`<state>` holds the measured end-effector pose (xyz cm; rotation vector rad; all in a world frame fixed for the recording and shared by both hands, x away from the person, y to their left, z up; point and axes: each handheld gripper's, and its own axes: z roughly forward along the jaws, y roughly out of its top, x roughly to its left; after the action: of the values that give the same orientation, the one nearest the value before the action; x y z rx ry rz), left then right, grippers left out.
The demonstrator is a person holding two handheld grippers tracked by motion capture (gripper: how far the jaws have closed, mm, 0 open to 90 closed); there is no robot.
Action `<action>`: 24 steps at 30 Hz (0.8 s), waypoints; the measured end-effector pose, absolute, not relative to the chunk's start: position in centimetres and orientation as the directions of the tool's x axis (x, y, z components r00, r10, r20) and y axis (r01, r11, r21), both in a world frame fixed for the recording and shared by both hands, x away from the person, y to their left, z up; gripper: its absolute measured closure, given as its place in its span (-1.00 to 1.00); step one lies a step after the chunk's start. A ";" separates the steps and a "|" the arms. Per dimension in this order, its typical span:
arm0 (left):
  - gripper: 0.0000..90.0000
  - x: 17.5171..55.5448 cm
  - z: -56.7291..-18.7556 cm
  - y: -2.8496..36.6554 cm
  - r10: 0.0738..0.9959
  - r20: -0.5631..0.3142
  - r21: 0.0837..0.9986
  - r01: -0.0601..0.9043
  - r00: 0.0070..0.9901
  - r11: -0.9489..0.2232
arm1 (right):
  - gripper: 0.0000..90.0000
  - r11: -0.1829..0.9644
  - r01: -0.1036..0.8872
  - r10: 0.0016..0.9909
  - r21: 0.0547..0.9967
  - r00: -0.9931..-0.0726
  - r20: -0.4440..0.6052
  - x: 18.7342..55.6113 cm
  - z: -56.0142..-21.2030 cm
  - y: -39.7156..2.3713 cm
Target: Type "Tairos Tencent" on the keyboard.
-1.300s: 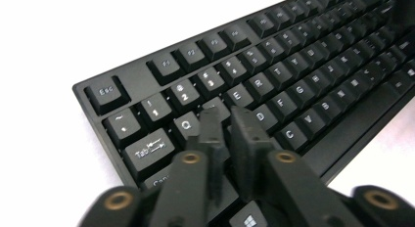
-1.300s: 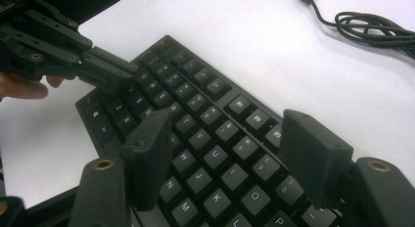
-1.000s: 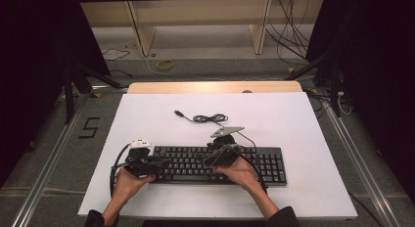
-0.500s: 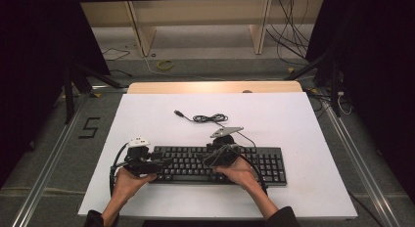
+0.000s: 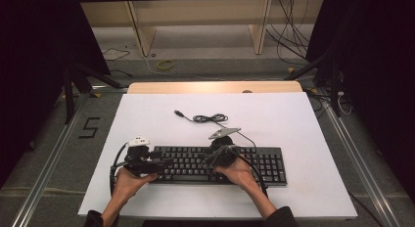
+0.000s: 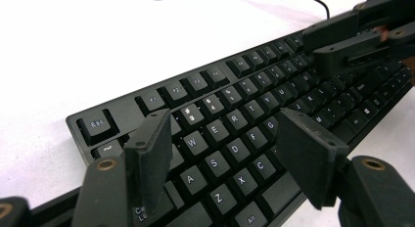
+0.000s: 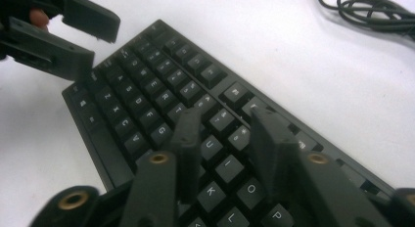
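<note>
Work in hand over the keyboard point(image 5: 264, 164), lying flat on the white desk point(image 5: 303, 119) near the front edge, with its cable point(image 5: 210, 118) coiled just behind.

Left hand-held gripper point(image 6: 230, 153): wide open, jaws just been opening, nothing between them, only the A, S, D keys below. Right hand-held gripper point(image 7: 227, 139): about half closed, jaws just been closing, gripping nothing, tips above the U and I keys. Cannot tell whether a tip already touches a key.

Possible trouble from here:
- Pressing two keys at once, because of jaw tips broader than a single key.
- Catching the edge of a keycap with a closing jaw and prying it loose.
- Pushing the keyboard toward the front edge by pressing at a slant instead of straight down; little desk left on that side.
- Knocking the two grippers together, both being over the left half and the middle of the keyboard with tips pointing inward.

Room for moving: plenty of bare desk behind the keyboard and to its right, some also to its left. Only a narrow strip in front. Behind, better to stop short of the coiled cable, to avoid dragging it. Safest way out probably straight up.
</note>
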<state>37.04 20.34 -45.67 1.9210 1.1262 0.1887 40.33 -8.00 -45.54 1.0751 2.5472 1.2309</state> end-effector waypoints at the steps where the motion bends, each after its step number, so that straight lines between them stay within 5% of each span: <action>1: -0.17 37.0 -45.6 20.4 0.765 -0.280 0.746 0.633 0.579 -0.206 | 0.56 0.424 0.549 0.640 0.720 -0.744 0.190 40.3 -45.6 -8.0; 13: -0.24 36.9 -45.3 20.3 0.753 -0.291 0.760 0.621 0.590 -0.193 | 0.95 0.464 0.547 0.639 0.697 -0.751 0.165 40.3 -46.3 -7.7; 24: -0.26 36.8 -45.3 20.2 0.741 -0.295 0.765 0.614 0.603 -0.195 | 1.00 0.482 0.551 0.644 0.681 -0.750 0.151 40.4 -46.9 -7.5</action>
<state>36.75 20.16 -45.31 1.8975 1.0850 0.1716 40.37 -7.54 -46.90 1.0516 2.5947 1.1222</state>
